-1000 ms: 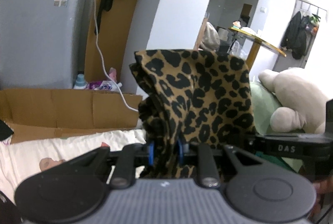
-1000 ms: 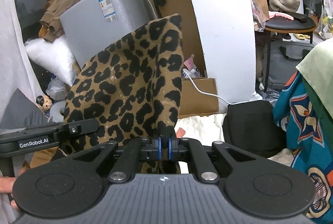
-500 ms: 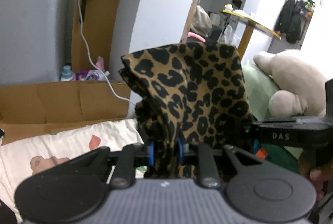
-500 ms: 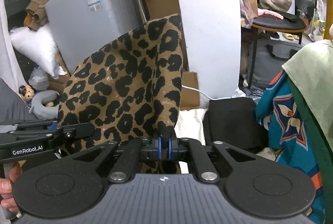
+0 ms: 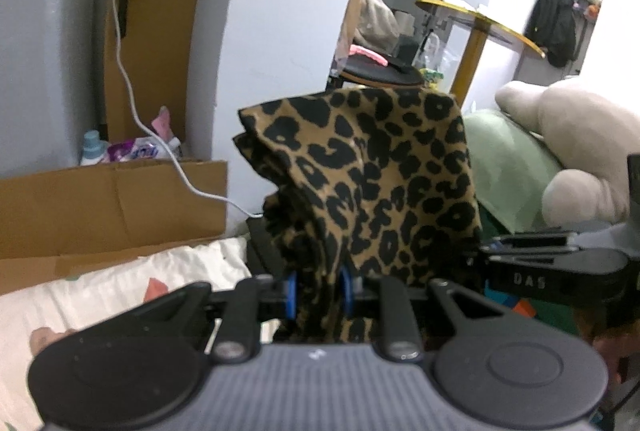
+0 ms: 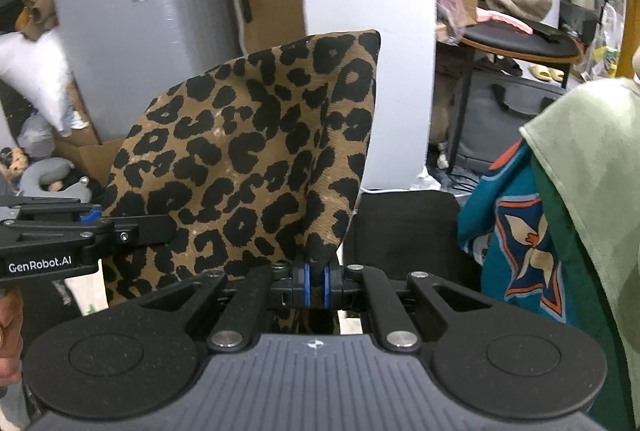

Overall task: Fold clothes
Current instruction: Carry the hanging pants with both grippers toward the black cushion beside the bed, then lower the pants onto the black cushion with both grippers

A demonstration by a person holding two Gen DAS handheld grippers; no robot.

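A leopard-print cloth point(image 5: 372, 175) stands up folded in front of both cameras, held off the bed. My left gripper point(image 5: 319, 291) is shut on a thick bunch of its lower edge. My right gripper point(image 6: 315, 285) is shut on a thinner corner of the same leopard-print cloth point(image 6: 256, 159). In the right wrist view the left gripper point(image 6: 92, 227) shows at the left edge, gripping the cloth's other end. The right gripper's body marked DAS point(image 5: 552, 271) shows at the right of the left wrist view. The cloth's lower part is hidden behind the gripper bodies.
A white printed bedsheet point(image 5: 120, 279) lies below left, backed by flattened cardboard point(image 5: 108, 199) and a grey appliance point(image 5: 44, 31). A cream plush toy point(image 5: 568, 135) and green cloth point(image 5: 504, 167) lie to the right. A teal patterned garment point(image 6: 520, 231) and a black bag point(image 6: 404, 227) sit nearby.
Both grippers have carried the cloth rightward and down; the background slid left and the black stool and round table came into view. The grips on the cloth are unchanged.
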